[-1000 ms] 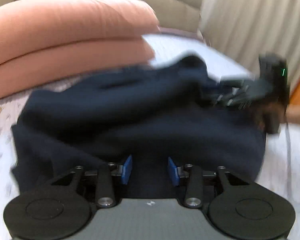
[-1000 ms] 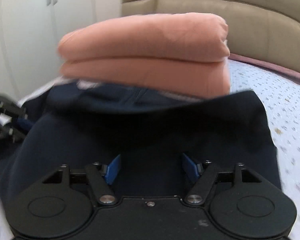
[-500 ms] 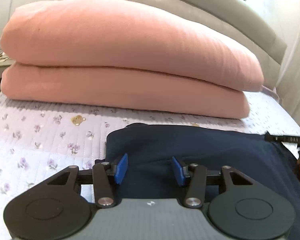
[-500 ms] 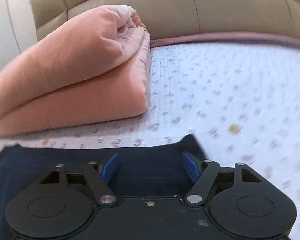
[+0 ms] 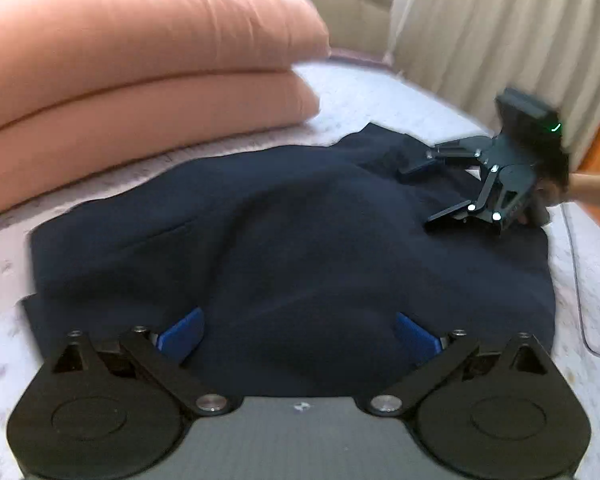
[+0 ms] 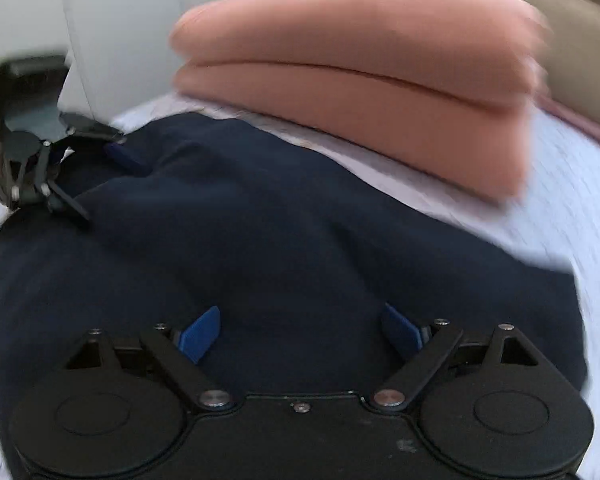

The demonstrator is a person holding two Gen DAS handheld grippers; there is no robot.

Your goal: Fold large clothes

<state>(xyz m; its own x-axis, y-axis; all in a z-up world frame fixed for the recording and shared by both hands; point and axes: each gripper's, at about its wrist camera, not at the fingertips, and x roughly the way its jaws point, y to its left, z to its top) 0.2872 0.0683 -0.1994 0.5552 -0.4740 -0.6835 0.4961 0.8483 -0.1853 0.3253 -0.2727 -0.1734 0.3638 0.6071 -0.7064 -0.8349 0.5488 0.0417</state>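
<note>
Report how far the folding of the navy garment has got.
Done, it seems: the navy garment lies on the bed in a roughly rectangular, doubled-over bundle in front of the pink quilt. In hand: nothing; the left gripper and right gripper have just been opening their jaws, and both stand wide over the cloth without pinching it. Left: the top bulges and wrinkles, so smoothing or another fold probably remains.

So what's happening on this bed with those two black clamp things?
A person is folding a dark navy garment on the bed, holding a gripper in each hand. The left gripper and right gripper have just been opening and now stand wide, with nothing pinched between them. A folded pink blanket lies behind.
</note>
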